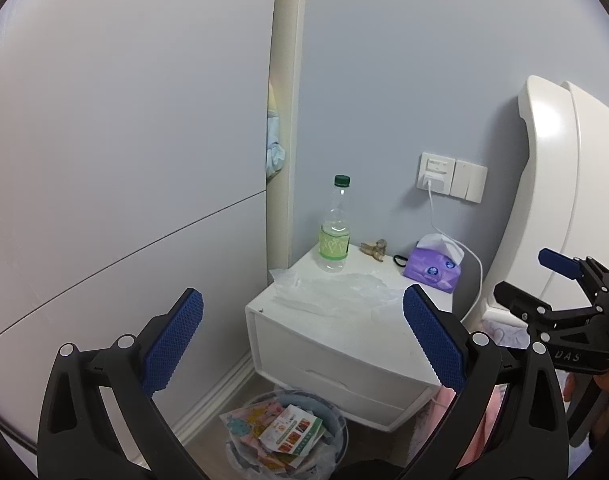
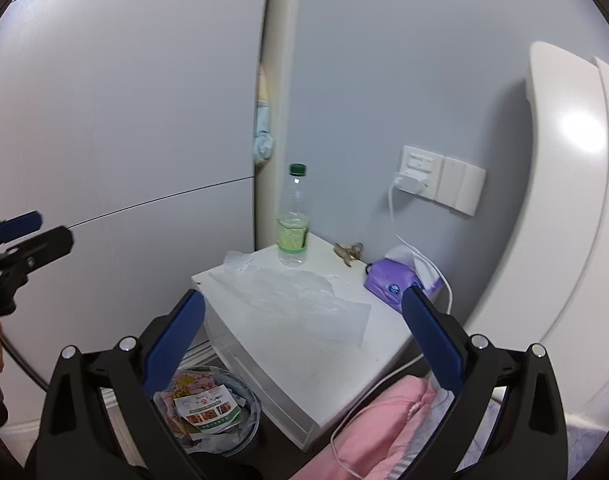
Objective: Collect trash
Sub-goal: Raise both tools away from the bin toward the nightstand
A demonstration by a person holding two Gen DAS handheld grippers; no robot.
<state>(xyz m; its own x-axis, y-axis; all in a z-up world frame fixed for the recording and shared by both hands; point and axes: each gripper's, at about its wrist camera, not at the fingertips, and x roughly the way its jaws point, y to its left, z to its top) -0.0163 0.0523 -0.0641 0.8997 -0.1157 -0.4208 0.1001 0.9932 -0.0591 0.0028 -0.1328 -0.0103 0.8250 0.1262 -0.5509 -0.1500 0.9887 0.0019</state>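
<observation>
Clear crinkled plastic wrap (image 2: pixel 292 300) lies flat across the white nightstand (image 2: pixel 304 372), its long axis running from the back-left corner toward the front right, ahead of and below both grippers. The right gripper (image 2: pixel 304 340) looks nearer to it than the left gripper (image 1: pixel 302 336); both are spread wide and hold nothing. A green-capped bottle (image 2: pixel 292 216) stands just behind the wrap, the purple tissue pack (image 2: pixel 396 280) to its right. The bin (image 2: pixel 208 408) sits below left.

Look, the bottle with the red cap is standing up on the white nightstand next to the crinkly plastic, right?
Almost. The cap is green, not red, as both wrist views show. The bottle does stand upright on the white nightstand, next to the crinkly plastic.
</observation>
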